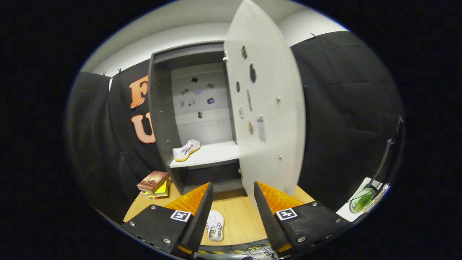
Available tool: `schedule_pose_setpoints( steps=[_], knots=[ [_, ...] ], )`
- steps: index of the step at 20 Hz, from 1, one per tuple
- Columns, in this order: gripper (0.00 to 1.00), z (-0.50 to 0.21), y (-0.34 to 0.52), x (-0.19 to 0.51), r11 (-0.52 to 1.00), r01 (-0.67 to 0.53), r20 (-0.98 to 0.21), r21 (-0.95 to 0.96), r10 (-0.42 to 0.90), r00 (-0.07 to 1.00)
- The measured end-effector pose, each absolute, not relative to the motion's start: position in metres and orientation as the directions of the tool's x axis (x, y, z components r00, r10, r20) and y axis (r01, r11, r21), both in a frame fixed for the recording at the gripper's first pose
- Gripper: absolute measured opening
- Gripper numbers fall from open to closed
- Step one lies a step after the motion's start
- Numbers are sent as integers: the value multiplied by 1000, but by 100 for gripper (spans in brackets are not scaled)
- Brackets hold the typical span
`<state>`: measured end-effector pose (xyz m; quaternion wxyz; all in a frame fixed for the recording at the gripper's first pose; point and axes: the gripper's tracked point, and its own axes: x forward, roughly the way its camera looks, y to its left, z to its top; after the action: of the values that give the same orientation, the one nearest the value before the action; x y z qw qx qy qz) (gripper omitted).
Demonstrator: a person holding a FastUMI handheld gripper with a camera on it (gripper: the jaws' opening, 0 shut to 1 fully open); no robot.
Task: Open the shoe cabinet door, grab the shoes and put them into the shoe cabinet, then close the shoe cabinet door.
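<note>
The grey shoe cabinet (160, 119) stands ahead of me with its pale door (269, 108) swung wide open toward me, right of the opening. One white shoe with yellow sole (186, 150) lies on the cabinet's white shelf (213, 155), at its left side. A second white shoe (215, 225) lies on the wooden floor below, between my fingers and close to the left one. My gripper (232, 198) is open, well back from the cabinet, with nothing held between its fingers.
A stack of books (154, 184) lies on the wooden floor (238, 213) left of the cabinet's base. A white stand with a green round object (362, 200) sits at the right. Cables run along the floor's near edge (252, 249).
</note>
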<state>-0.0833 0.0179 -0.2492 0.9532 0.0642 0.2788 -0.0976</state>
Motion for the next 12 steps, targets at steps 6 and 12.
schedule_pose_setpoints(
  steps=[6, 12],
  knots=[
    [91, -327, 68, -63, 984, 128, -642, 124, -19, 767],
    [93, -456, 114, -84, 987, 54, -797, 149, 87, 597]
  ],
)
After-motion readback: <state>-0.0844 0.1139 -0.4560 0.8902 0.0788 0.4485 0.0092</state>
